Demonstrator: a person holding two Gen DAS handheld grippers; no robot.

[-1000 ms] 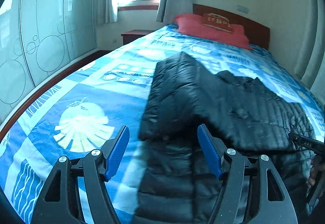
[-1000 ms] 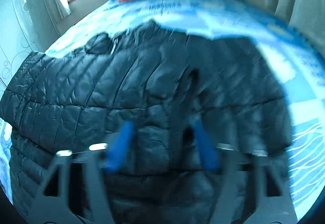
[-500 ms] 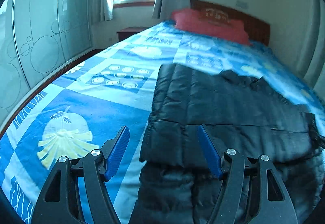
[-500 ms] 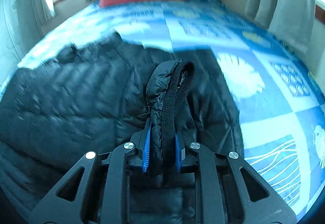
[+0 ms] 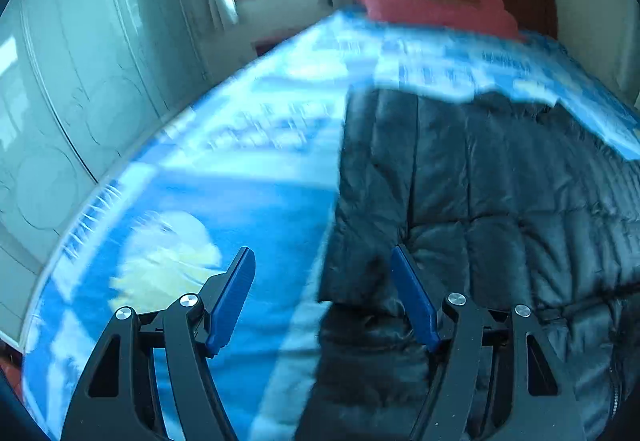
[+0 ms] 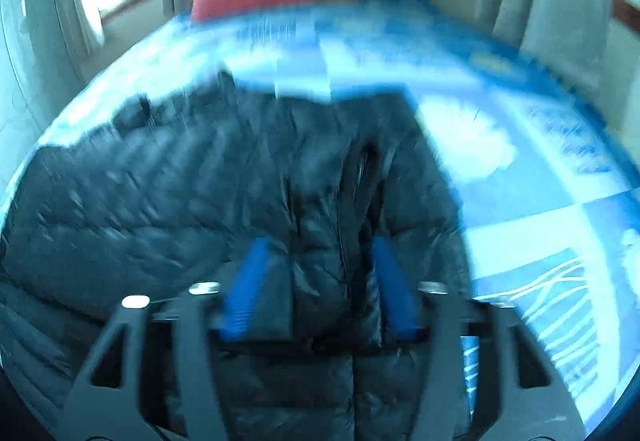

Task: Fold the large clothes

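Right gripper (image 6: 316, 289) | I've just spread jaws, released | black quilted puffer jacket (image 6: 180, 201) cuff between pads at lower centre, untouched | left gripper (image 5: 322, 297) spread, empty.

The jacket (image 5: 500, 193) is black with quilted stitching in rows, lying on a bed cover (image 5: 248, 169) of blue and white squares printed with pale yellow-white fan shapes. Each tool, left tool (image 5: 322, 297) and right tool (image 6: 320, 289), has a black frame with blue ribbed pads (image 5: 232, 301). The pillow (image 5: 432, 11) is red.
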